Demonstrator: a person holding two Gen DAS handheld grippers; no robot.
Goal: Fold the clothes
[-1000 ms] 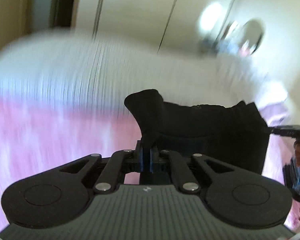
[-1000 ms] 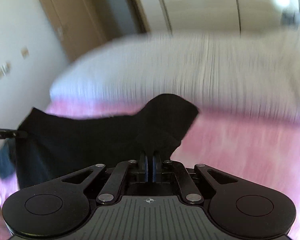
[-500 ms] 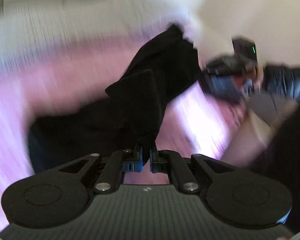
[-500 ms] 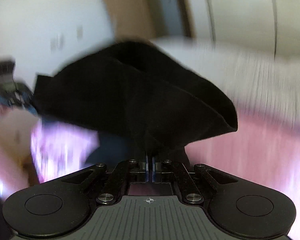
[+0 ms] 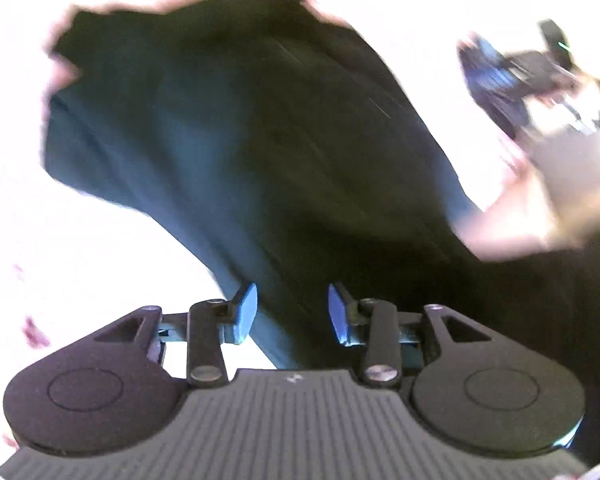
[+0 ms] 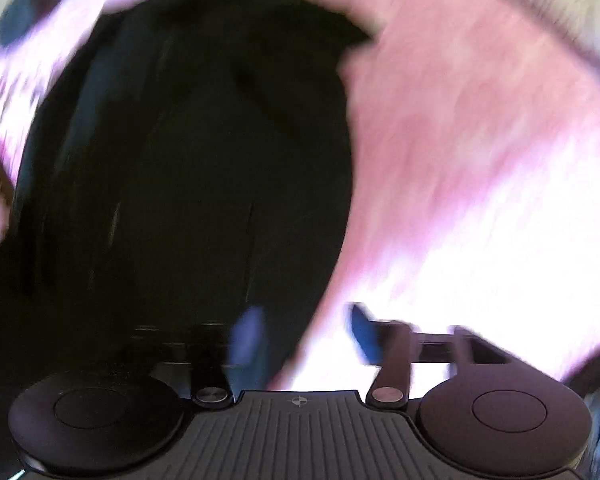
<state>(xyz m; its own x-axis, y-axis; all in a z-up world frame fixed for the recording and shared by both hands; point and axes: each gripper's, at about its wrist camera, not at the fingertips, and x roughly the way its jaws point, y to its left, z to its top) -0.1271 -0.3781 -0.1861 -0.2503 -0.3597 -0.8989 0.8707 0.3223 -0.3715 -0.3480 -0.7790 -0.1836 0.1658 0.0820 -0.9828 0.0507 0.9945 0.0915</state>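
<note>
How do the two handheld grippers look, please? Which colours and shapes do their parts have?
The left gripper and right gripper look alike: black linkage arms with silver screws, two round black discs, a ribbed grey body bearing a small crosshair mark, and blue pads on the jaws.

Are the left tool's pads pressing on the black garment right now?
Apart. In the left wrist view the left tool is opening, its blue pads stand clear, and the black garment lies beyond them.

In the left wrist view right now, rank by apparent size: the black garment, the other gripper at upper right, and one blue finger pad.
1. Black garment, filling most of the frame.
2. Other gripper, blurred and farther away, so its rank is unsure.
3. Blue finger pad, close to the camera yet smallest.
</note>
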